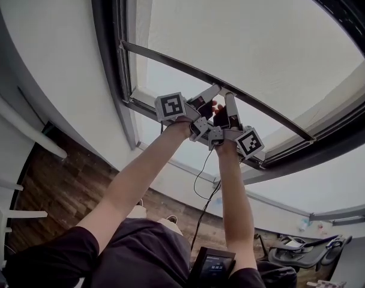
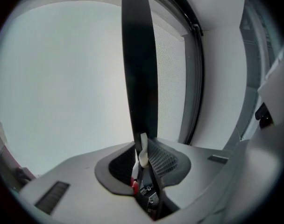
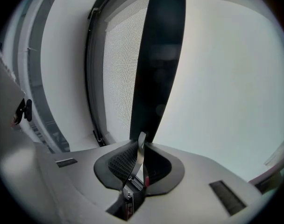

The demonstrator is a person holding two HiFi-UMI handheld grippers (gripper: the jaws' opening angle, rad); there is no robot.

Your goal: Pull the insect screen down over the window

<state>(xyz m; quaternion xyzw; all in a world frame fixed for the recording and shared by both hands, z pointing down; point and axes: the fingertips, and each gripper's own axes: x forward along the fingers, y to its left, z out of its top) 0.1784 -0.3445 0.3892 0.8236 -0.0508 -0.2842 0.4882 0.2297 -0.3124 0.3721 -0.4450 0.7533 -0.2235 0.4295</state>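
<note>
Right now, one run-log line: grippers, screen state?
left gripper: shut on dark flat pull bar | right gripper: shut on same bar | fine grey mesh insect screen: partly drawn

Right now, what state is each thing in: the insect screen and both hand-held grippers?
screen bar: partway down, crossing the glass, gripped at two spots.
screen mesh: drawn out on one side of the bar only, so the glass is partly covered.
left hand-held gripper: shut on the screen bar.
right hand-held gripper: shut on the screen bar.
</note>
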